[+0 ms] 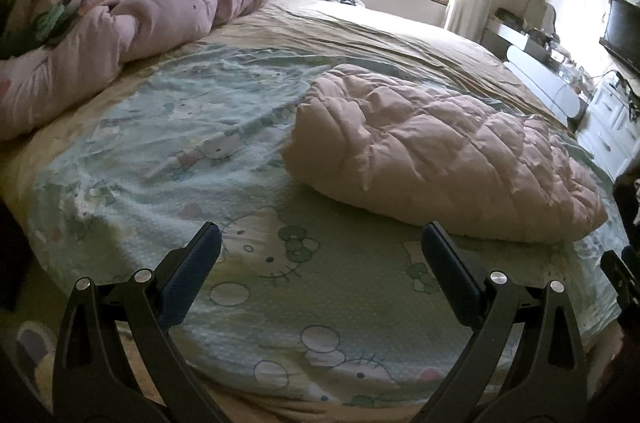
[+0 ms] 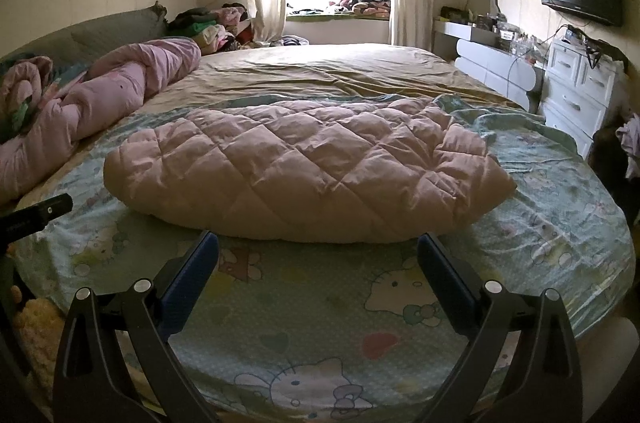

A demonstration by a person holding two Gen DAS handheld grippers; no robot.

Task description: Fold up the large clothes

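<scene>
right wrist | right tool (image 2: 318, 255) spread wide, empty | quilted coat (image 2: 308, 175) edge just ahead | left tool (image 1: 320, 247) likewise

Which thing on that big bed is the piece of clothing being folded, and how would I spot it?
Start at the bed and find the pale green cartoon-cat sheet on its near end. The quilted coat lies on that sheet in a flattish bundle. Its dusty pink, diamond-stitched surface sets it apart from the lilac duvet rolled up at the left.
</scene>
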